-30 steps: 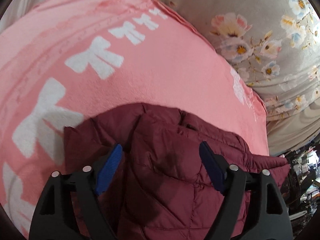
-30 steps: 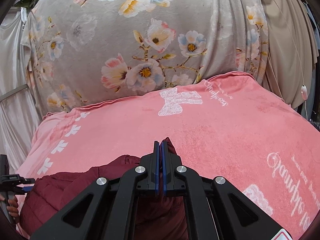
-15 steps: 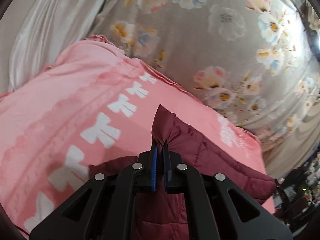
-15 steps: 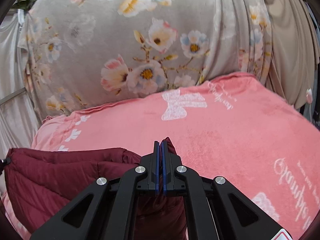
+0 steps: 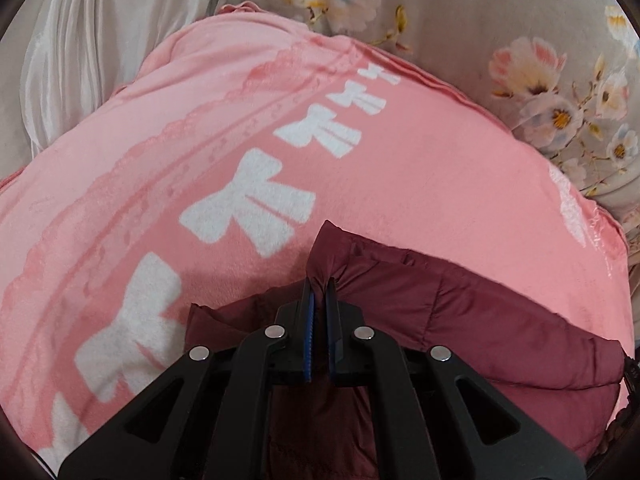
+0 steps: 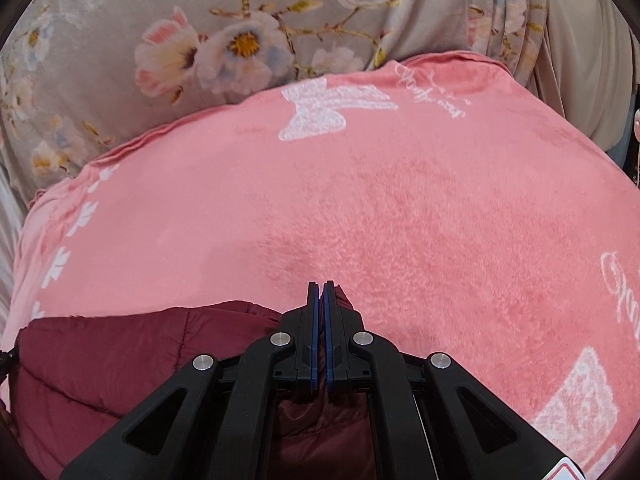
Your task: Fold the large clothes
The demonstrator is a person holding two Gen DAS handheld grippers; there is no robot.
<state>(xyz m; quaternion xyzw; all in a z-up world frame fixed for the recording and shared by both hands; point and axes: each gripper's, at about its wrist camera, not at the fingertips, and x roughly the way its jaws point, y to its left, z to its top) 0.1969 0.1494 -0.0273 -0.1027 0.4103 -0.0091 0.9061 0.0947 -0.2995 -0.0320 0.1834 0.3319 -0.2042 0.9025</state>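
Both jaws of mine are clamped on the jacket [image 5: 460, 320], a dark red quilted one that lies bunched on the pink blanket [image 5: 400, 184] just below me. On my left gripper [image 5: 319, 300] the jaws pinch a peaked fold of the jacket's edge, and a point of cloth sticks up past the blue pads [image 5: 308, 328]; they snapped together on it within the last second, and the cloth sits plainly between them. From that pinch the jacket runs off to the right in the left wrist view, its padded panels lying on the blanket. On my right gripper [image 6: 319, 300] the jaws are pressed tight on another corner of the same jacket [image 6: 120, 352], with a small tip of red cloth showing just beside the pads, and the rest of the garment spreads away to the left and under the gripper. White bows [image 5: 256, 204] are printed in a row along the blanket. Beyond its far edge hangs a grey flowered cloth [image 6: 200, 40], and a pale curtain [image 5: 100, 40] falls at the left.
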